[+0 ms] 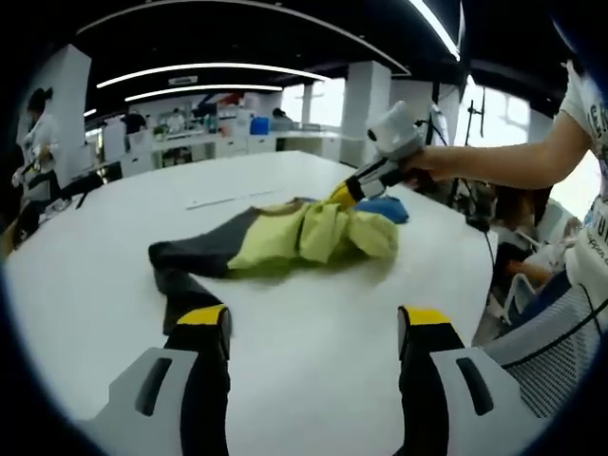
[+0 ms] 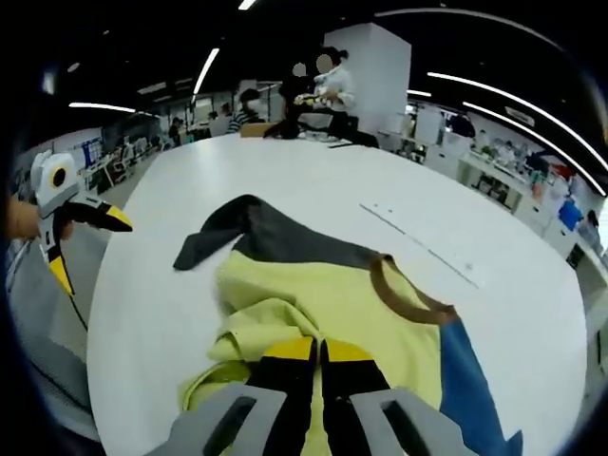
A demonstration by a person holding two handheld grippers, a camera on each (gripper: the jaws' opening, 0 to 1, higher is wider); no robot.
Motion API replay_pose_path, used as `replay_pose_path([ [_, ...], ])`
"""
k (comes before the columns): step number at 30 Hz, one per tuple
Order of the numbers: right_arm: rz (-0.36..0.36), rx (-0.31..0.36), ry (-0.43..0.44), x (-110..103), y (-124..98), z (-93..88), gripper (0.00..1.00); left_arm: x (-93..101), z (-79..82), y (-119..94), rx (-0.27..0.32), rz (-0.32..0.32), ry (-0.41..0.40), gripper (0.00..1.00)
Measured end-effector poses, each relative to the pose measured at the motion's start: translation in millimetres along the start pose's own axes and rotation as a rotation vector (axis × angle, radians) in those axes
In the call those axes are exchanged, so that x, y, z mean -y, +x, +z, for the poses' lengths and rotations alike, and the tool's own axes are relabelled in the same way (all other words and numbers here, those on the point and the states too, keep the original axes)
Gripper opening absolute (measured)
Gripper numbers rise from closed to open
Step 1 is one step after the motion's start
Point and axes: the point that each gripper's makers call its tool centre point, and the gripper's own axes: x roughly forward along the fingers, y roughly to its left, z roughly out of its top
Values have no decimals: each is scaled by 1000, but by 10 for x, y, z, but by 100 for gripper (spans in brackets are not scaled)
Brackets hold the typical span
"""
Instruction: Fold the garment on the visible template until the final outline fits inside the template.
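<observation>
The garment (image 1: 304,233) lies bunched on the white table (image 1: 285,380): yellow-green body, dark grey sleeve (image 1: 190,256) stretched to the left, blue part (image 1: 385,209) at the far side. In the right gripper view it shows a brown collar (image 2: 404,294), a blue sleeve (image 2: 470,375) and the grey sleeve (image 2: 266,233). My right gripper (image 2: 318,353) is shut on a fold of yellow fabric; the left gripper view has it (image 1: 344,195) at the garment's far edge. My left gripper (image 1: 313,323) stands open over bare table, short of the grey sleeve, and appears off the table's edge (image 2: 90,249).
A thin pale strip (image 1: 223,200) lies on the table beyond the garment (image 2: 427,245). A person's arm (image 1: 494,161) reaches in from the right, beside a mesh chair (image 1: 551,342). People and desks (image 2: 323,85) stand past the far edge.
</observation>
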Motion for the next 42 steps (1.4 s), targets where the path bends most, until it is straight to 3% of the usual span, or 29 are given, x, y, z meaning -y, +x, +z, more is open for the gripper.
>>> replay_pose_path([
  [16, -26, -129, 57, 156, 305, -443, 0, -17, -44, 26, -10, -2, -27, 63],
  [20, -63, -86, 257, 153, 304, -436, 0, -4, -66, 35, -18, 0, -30, 62],
  [21, -63, -85, 330, 151, 284, -439, 0, 1, -66, 38, -18, -1, -31, 62],
  [22, -59, -61, 340, 146, 273, -400, 0, 9, -66, 45, -17, 0, -36, 62],
  [28, -90, -16, 336, 197, 52, -306, 23, 27, -38, 87, -5, -4, -77, 61],
  [33, -98, 16, 369, 200, -110, -265, 33, -5, 77, 162, 35, 3, -166, 60],
  [42, -78, 70, 348, -100, -506, -245, 42, -15, 189, 345, 52, 13, -196, 55],
])
